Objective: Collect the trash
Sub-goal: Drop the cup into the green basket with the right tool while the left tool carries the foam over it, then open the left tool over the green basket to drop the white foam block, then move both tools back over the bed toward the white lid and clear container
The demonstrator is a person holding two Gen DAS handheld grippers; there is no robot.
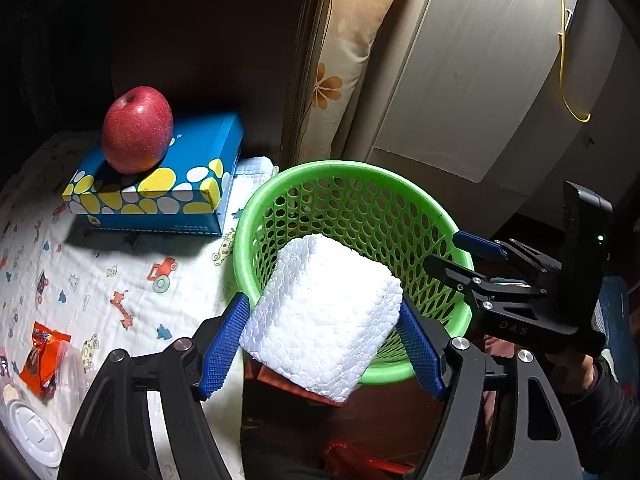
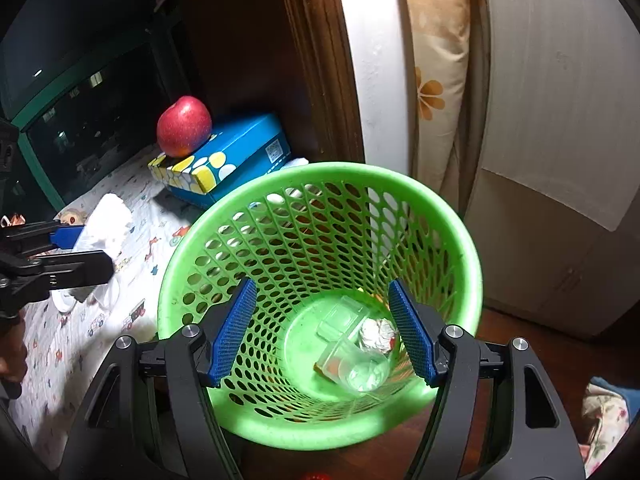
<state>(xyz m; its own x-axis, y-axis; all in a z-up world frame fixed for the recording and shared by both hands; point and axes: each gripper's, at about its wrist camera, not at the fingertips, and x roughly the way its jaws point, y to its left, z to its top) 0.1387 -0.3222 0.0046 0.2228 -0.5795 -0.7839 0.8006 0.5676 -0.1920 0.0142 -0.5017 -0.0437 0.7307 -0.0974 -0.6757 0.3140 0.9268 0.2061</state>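
- Styrofoam block [image 1: 324, 320] is gripped between the blue pads of the left gripper [image 1: 325, 344], both pads pressed on its sides, jaws set wide around it.
- Block is held over the near rim of the green mesh basket [image 1: 352, 168], partly above the basket's opening, partly outside it.
- Right gripper [image 2: 323, 330] is seen directly above the basket [image 2: 320, 176], jaws parted, nothing between the pads.
- Inside the basket, at the bottom, a clear plastic cup [image 2: 360, 368], a crumpled foil ball [image 2: 377, 334] and a clear plastic piece are seen.
- Left of the basket a patterned cloth [image 1: 120, 280] is spread; on it, behind-left of the basket, a blue tissue box [image 1: 168, 184] is set with a red apple [image 1: 137, 130] on top.
- Further left of the basket, at the frame edge, an orange wrapper [image 1: 42, 356], a clear plastic item and a white lid [image 1: 28, 424] are left on the cloth.
- Behind the basket a floral curtain [image 1: 340, 72] and a pale cabinet [image 1: 480, 80] with a yellow cord [image 1: 564, 80] are visible.
- A hand in a dark sleeve [image 1: 576, 372] is seen on the right gripper's handle, right of the basket.
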